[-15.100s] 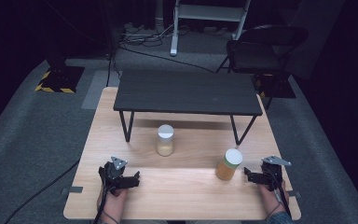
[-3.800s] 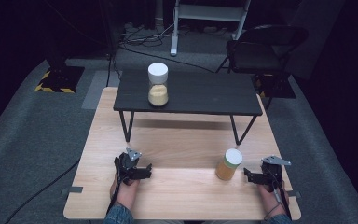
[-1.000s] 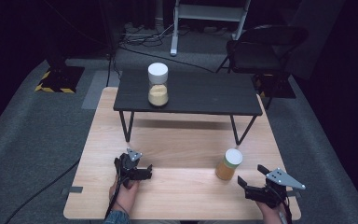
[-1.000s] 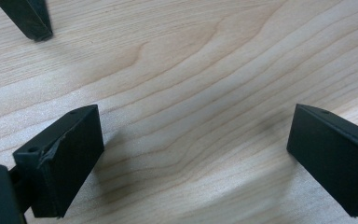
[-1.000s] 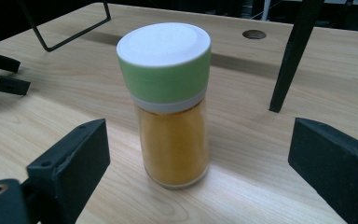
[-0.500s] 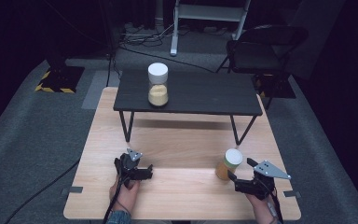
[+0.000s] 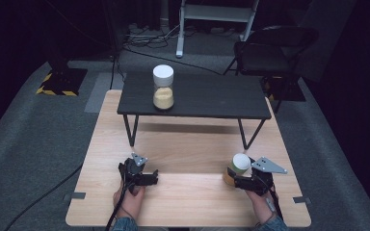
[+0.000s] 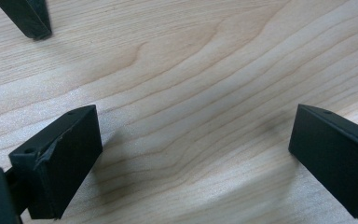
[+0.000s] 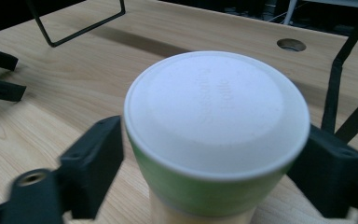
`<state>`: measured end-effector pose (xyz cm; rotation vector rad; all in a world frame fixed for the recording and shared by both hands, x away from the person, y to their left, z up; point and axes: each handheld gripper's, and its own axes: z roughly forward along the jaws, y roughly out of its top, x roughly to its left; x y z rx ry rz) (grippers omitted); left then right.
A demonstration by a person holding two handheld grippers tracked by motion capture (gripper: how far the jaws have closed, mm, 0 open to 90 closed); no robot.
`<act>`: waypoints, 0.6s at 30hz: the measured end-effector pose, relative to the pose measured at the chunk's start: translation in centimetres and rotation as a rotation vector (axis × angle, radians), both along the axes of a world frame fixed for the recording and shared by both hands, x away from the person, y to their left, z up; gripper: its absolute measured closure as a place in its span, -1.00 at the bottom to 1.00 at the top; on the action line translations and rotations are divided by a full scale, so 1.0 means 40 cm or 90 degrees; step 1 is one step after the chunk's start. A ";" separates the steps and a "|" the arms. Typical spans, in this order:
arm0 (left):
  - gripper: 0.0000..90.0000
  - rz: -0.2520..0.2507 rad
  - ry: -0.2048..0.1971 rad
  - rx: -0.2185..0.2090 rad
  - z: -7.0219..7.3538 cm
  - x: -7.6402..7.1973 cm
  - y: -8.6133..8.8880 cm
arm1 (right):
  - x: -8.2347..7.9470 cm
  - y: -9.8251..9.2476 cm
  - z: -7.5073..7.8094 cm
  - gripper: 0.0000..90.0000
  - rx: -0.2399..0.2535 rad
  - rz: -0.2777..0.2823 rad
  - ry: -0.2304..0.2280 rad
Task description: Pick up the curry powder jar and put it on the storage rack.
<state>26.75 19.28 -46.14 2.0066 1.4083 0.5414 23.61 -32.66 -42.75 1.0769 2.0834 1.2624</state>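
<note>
White plastic caps the squat jar point(image 9: 214, 140) that sits between the right gripper point(image 7: 237, 179)'s black jaws, a green band under the lid and pale yellow-tan contents showing below it. This jar stands on the light wooden tabletop point(image 7: 188, 192), at the near right, in front of the low black shelf point(image 7: 195, 95) on thin wire legs. The jaws have just been closing around the jar and now sit at its sides; whether the pads press on it yet is hard to tell.

The grip looks high, near the lid's rim, so I judge the smooth round wall could slip or the jar could tip if lifted fast. A loose lid could also come away. Raising it toward the shelf risks knocking the shelf edge or the taller white-lidded jar point(image 7: 163, 87) already standing there.

The left gripper point(image 7: 147, 178) rests low over bare wood grain, jaws spread wide, holding nothing.
</note>
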 end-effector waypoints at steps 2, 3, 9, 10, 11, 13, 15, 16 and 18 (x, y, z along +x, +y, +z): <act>-0.95 -0.001 0.000 0.001 0.000 0.000 0.000 | 0.001 -0.002 -0.002 -0.28 -0.002 0.003 -0.007; -0.95 0.000 0.000 0.000 0.000 0.000 0.000 | 0.002 -0.003 -0.001 -0.28 -0.005 0.006 -0.010; -0.95 0.000 0.000 0.000 0.000 0.000 0.000 | 0.002 -0.005 0.002 -0.27 -0.007 0.010 -0.010; -0.95 -0.001 0.000 0.000 0.000 0.000 0.000 | 0.001 -0.004 0.003 -0.27 -0.008 0.010 -0.011; -0.95 -0.001 0.000 0.000 0.000 0.000 0.000 | 0.000 -0.003 0.003 -0.27 -0.009 0.010 -0.011; -0.95 -0.001 0.000 0.000 0.000 0.000 0.000 | 0.000 -0.003 0.006 -0.27 -0.011 0.014 -0.009; -0.95 -0.001 0.000 0.000 0.000 0.000 0.000 | 0.001 -0.003 0.013 -0.27 -0.010 0.017 -0.004; -0.95 -0.001 0.000 0.000 0.000 0.000 0.000 | -0.001 -0.004 0.017 -0.27 -0.009 0.019 -0.007; -0.95 -0.001 0.000 0.000 0.000 0.000 0.000 | -0.005 -0.008 0.027 -0.27 -0.007 0.022 -0.014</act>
